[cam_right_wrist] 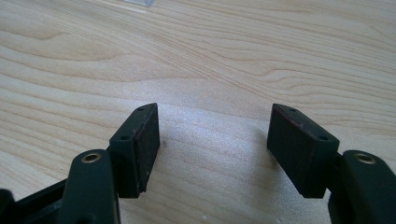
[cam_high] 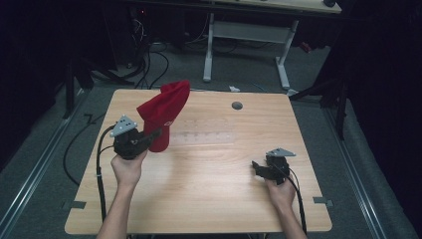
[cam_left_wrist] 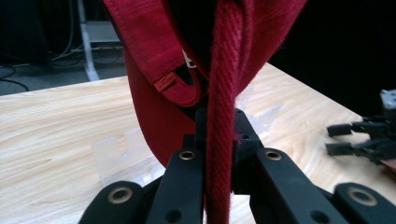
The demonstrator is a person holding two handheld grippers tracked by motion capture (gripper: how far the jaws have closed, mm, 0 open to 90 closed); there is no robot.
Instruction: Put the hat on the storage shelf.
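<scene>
Wooden table (cam_high: 209, 169); my left gripper (cam_high: 158, 132) clamps red cap (cam_high: 164, 112) aloft; right gripper (cam_high: 257, 167) jaws wide, empty.

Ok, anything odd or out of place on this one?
Nothing damaged or spilled. The red cap hangs crumpled above the table, pinched by its edge in the left gripper; the right gripper rests open.
</scene>
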